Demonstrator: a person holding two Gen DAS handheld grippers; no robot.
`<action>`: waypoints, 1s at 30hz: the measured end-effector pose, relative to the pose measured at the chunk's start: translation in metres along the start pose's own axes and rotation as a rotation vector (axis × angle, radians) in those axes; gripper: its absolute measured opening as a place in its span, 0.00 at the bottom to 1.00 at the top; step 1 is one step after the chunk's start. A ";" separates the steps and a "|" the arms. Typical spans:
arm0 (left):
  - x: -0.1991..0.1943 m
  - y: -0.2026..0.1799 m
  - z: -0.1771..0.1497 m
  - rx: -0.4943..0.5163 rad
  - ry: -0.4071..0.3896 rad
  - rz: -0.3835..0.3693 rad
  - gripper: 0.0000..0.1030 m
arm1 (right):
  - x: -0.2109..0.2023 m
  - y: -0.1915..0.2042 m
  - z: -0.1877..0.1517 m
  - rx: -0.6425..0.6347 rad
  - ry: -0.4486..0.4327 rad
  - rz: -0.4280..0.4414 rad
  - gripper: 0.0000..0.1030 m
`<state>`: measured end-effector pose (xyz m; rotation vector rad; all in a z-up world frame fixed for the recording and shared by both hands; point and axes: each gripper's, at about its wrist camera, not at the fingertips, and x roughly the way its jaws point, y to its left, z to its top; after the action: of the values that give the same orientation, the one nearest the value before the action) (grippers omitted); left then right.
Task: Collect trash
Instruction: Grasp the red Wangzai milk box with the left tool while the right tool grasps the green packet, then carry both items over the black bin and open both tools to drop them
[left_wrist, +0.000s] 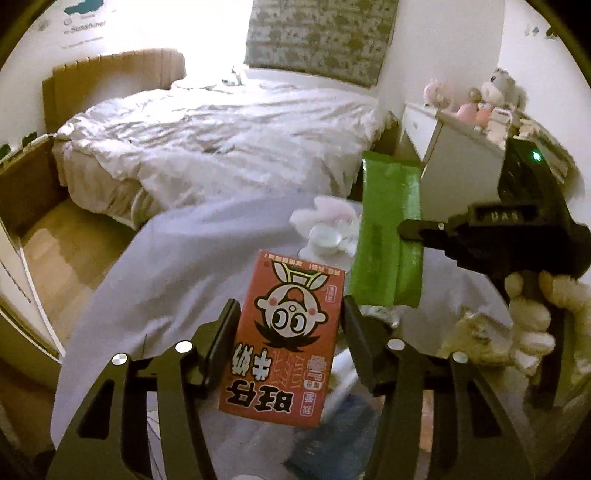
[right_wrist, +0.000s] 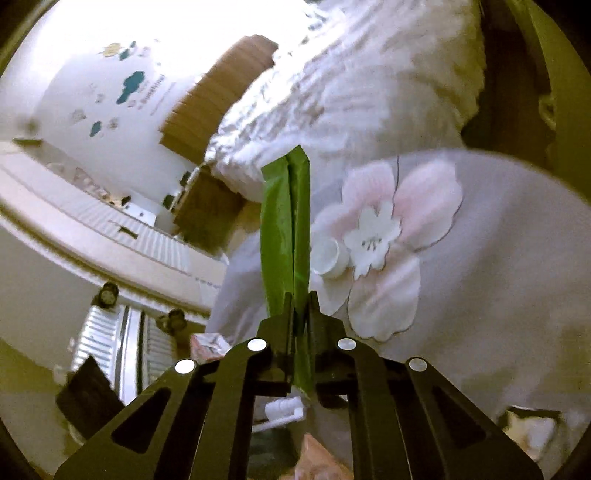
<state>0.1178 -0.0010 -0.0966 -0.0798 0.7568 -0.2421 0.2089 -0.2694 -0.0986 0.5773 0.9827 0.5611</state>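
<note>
At six o'clock in the left wrist view, left gripper (left_wrist: 290, 325) pinching a red milk carton (left_wrist: 284, 343), one black finger (left_wrist: 221, 332) flat against each long side, cartoon face and lettering upside down to the camera. Held above a pale lilac cloth (left_wrist: 184, 266), not resting on it. Toward three o'clock, right gripper (left_wrist: 410, 227) reaching in sideways, gripped by a gloved hand (left_wrist: 532, 314), pressed together on a green wrapper (left_wrist: 388, 236) that stands tall and upright just beside the carton, at its two o'clock, the two apart by a thin gap. Behind the wrapper, at about one o'clock of the carton, a small white cup (left_wrist: 327, 236) on a pink flower-shaped mat (left_wrist: 325, 218). Farther off at eleven o'clock, a bed with rumpled white bedding (left_wrist: 207, 140) and a tan headboard (left_wrist: 110, 77); at two o'clock, a white cabinet (left_wrist: 454, 147) topped with plush toys (left_wrist: 495, 88). From the right wrist view, right gripper (right_wrist: 301, 306) at six o'clock, clamped thin on the green wrapper (right_wrist: 284, 229), which rises toward twelve o'clock as a creased, folded strip. White cup (right_wrist: 328, 258) tipped on its side at three o'clock of the wrapper, touching the pink flower-shaped mat (right_wrist: 406, 206) with its white blossom centre, both on the lilac cloth (right_wrist: 498, 258). Whether the wrapper touches the cup: cannot tell. Contents below the grippers at six o'clock too blurred to name.
</note>
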 end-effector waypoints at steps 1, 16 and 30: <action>-0.005 -0.004 0.002 0.000 -0.011 -0.003 0.53 | -0.008 0.002 0.000 -0.014 -0.017 -0.004 0.08; -0.042 -0.110 0.028 0.095 -0.116 -0.091 0.53 | -0.143 -0.013 -0.020 -0.107 -0.251 -0.090 0.08; -0.015 -0.219 0.034 0.208 -0.106 -0.226 0.53 | -0.236 -0.098 -0.032 -0.014 -0.390 -0.225 0.08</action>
<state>0.0893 -0.2100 -0.0267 0.0190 0.6134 -0.5265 0.0932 -0.4920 -0.0378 0.5299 0.6612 0.2413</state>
